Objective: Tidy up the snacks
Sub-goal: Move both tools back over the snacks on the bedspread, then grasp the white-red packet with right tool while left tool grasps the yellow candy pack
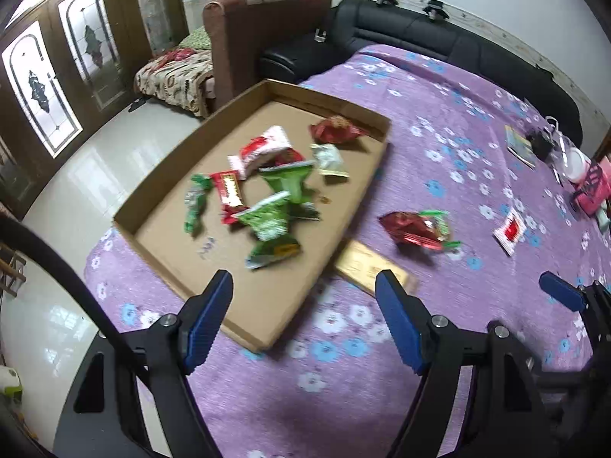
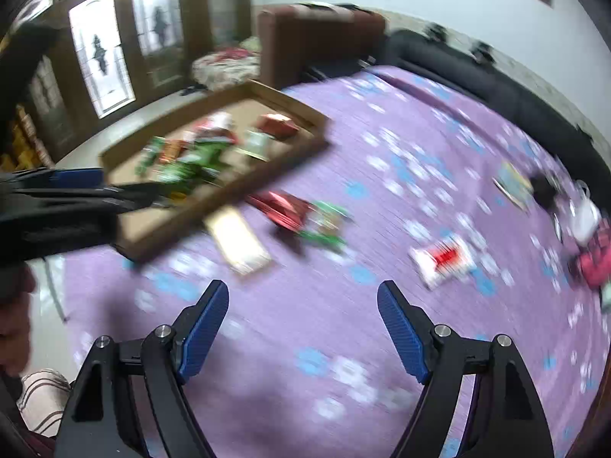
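The tray (image 1: 160, 206), a shallow cardboard one, lies on the purple flowered cloth (image 1: 439, 141) that covers the counter. It serves as the landmark for all positions below.

Inside the tray:
- A loose pile of snack packets sits near its middle: green packets (image 1: 273, 221), a red bar (image 1: 229, 194) and a red-and-white packet (image 1: 261, 149).
- A dark red packet (image 1: 334, 129) lies toward the far rim, apart from the pile.
- A pale packet (image 1: 330, 160) lies between the dark red packet and the pile.

Outside the tray, on the cloth:
- A gold box (image 1: 372, 267) lies just beside the tray's near right rim; whether it touches the rim cannot be told.
- A red-and-green packet (image 1: 418, 229) lies near the tray, to its right, beyond the gold box.
- A white sachet (image 1: 509, 231) with a red patch lies further right, well apart from the tray.
- Clutter (image 1: 573, 160) sits at the far right of the cloth, well apart from the tray.

Left gripper (image 1: 303, 318): jaws spread and empty, poised above the tray's near corner.

Right gripper (image 2: 303, 324): jaws spread and empty, above bare cloth to the right of the tray, on the near side of the gold box (image 2: 240, 244). This view is blurred.

A brown sofa (image 1: 263, 26) and a black sofa (image 1: 439, 38) stand beyond the tray.
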{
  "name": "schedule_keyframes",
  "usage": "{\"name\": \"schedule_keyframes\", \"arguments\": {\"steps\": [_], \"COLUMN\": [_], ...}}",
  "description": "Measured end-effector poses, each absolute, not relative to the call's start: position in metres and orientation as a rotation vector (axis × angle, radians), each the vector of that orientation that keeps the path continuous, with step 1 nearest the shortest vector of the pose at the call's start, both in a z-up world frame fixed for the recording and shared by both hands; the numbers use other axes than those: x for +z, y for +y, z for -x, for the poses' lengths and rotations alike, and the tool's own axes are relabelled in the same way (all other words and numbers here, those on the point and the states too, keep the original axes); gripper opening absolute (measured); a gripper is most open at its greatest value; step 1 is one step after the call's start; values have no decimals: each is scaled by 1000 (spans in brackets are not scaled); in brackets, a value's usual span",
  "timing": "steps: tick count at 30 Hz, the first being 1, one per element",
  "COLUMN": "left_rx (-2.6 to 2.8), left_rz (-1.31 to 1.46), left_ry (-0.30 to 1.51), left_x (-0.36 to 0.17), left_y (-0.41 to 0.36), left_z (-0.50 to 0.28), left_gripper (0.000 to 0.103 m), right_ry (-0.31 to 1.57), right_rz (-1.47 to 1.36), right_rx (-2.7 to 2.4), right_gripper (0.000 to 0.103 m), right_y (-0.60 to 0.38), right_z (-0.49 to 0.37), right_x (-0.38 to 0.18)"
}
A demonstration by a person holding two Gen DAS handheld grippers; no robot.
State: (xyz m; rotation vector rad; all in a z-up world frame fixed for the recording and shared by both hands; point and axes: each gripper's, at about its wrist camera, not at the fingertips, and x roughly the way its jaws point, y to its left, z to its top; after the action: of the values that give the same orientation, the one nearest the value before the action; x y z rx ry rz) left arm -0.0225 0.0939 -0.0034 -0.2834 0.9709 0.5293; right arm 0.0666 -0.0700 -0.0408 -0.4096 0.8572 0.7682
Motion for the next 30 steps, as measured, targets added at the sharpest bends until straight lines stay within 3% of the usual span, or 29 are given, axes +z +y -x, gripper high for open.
{"name": "schedule_keyframes", "arguments": {"steps": [9,23,27,30], "left_rx": [350,341,310,303], "left_rz": [270,326,354,360], "left_ry": [1111,1152,1163,1203], "left_x": [-36,-34,-28,-31], "left_y": [46,80,78,66], "left_z": [-12,-55,-86,-115], "left_gripper": [77,77,77,77], "right_ry": [962,1063,1037,1043], "right_rz": [231,101,130,142], "right_rx": [595,441,438,419], "right_gripper": [80,80,52,42], "right_y": [-124,-94,-98,-113], "right_z": [-138,-204,-211,-218], "right_x": [-64,-95,-95,-95]}}
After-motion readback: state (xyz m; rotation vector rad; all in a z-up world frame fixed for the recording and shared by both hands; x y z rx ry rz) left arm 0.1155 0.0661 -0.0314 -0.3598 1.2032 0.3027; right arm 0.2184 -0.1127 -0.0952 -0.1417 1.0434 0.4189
